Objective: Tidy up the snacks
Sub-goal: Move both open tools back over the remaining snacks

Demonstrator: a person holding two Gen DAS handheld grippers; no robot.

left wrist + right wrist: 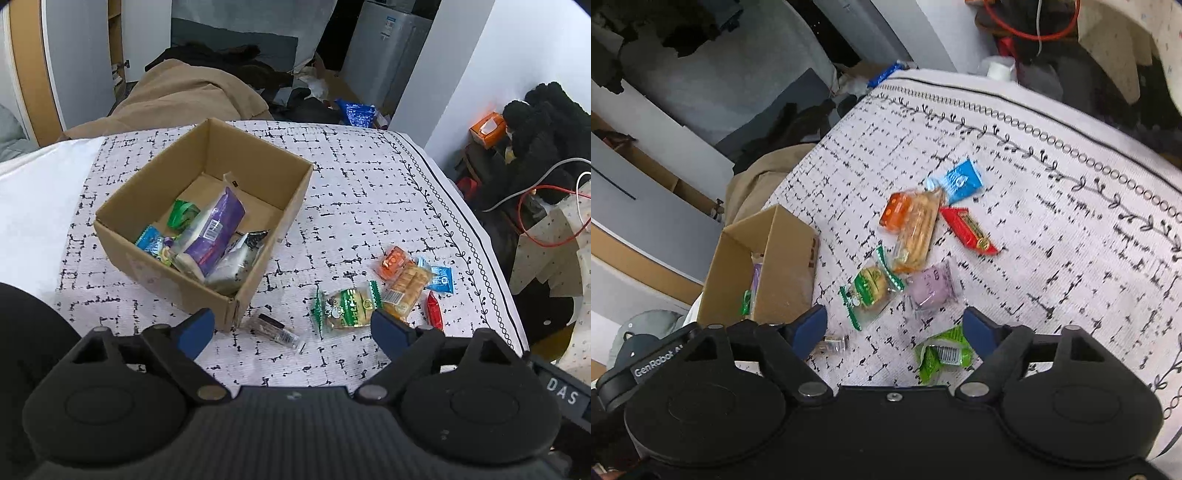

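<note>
Left gripper (293, 330): jaws spread wide, nothing between them, held above the patterned tablecloth (351, 192). Just beyond its left fingertip (195, 326) stands the near corner of the open cardboard box (166, 266); inside lie a purple packet (218, 230), a green wrapper (181, 214), a blue-and-white packet (151, 242) and a silvery pouch (236, 262). Between the fingertips, on the cloth, lies a small clear wrapper with a dark sweet (275, 328). Touching the far side of the right fingertip (388, 328) is a green-edged bun packet (347, 306). Beyond that fingertip, in a loose cluster, are a biscuit packet (404, 290), an orange packet (393, 262), a blue sachet (439, 278) and a red sweet (435, 310).

Right gripper (895, 328): jaws likewise wide apart and empty. A bright green packet (943, 354) lies beside its right fingertip (977, 330); a small clear wrapper (833, 343) lies beside its left fingertip (809, 326). Ahead, between the fingertips, are the bun packet (870, 291) and a pale purple packet (932, 290). Farther ahead lie the biscuit packet (916, 232), orange packet (895, 210), red bar (971, 230) and blue sachet (960, 181). The box (783, 273) stands ahead to the left.
</note>
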